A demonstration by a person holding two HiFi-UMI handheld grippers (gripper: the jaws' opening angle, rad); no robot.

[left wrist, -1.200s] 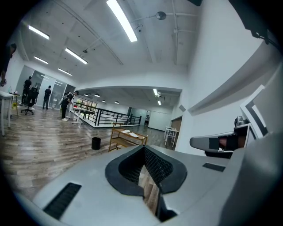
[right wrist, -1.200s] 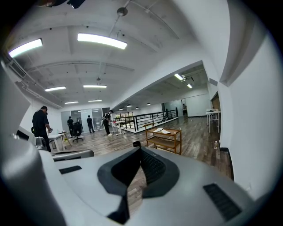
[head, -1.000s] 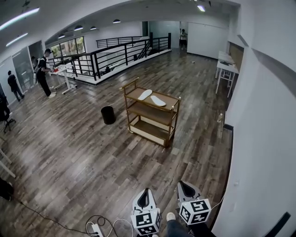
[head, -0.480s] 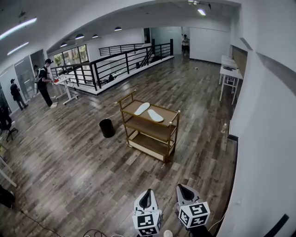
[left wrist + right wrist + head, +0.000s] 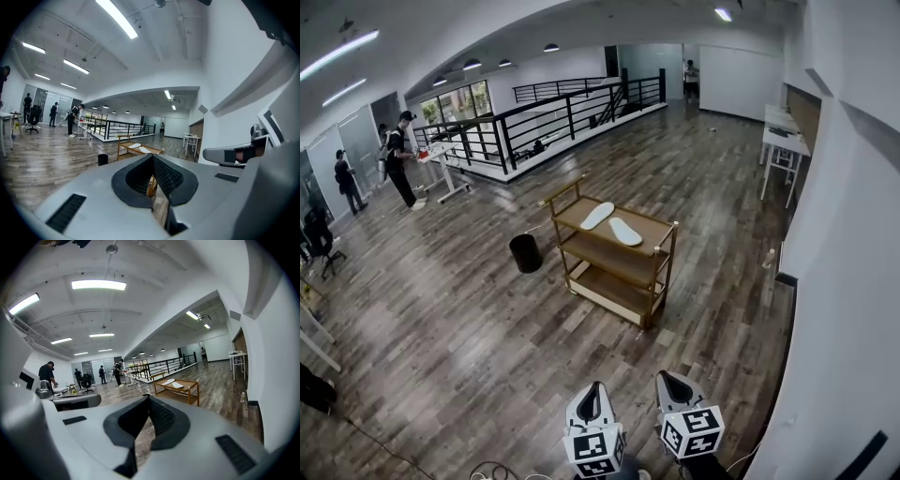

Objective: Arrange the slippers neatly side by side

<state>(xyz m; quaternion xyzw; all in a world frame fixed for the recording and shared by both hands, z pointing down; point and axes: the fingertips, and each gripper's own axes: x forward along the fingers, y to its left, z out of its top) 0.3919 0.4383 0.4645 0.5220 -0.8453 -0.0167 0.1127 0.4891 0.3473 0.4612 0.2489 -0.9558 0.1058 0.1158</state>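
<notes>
The left claw (image 5: pixel 594 388) and right claw (image 5: pixel 673 379) were closed together, empty, held low, since two flat white slippers (image 5: pixel 624 231) lay askew (a loose V) atop the distant three-tier wooden cart (image 5: pixel 652 223).

I see white slippers (image 5: pixel 612 223) on a tan cart (image 5: pixel 654 228), a black bin (image 5: pixel 525 253) left of it, grey-brown plank floor (image 5: pixel 441 319), and black-and-white markers on the left gripper (image 5: pixel 592 388) and right gripper (image 5: pixel 668 377).

1. Cart (image 5: pixel 606 287) on the floor, mid-frame.
2. Left slipper (image 5: pixel 597 215) and right slipper (image 5: pixel 625 231) on the cart's top shelf, just beside each other, not parallel.
3. Bin (image 5: pixel 525 253) on the floor, just left of the cart.
4. Railing (image 5: pixel 562 117) behind the cart, upper centre.
5. Benches (image 5: pixel 787 141) along the right wall, upper right.
6. Left gripper (image 5: pixel 592 398) and right gripper (image 5: pixel 675 384) side by side at the bottom edge, well apart from the cart.
</notes>
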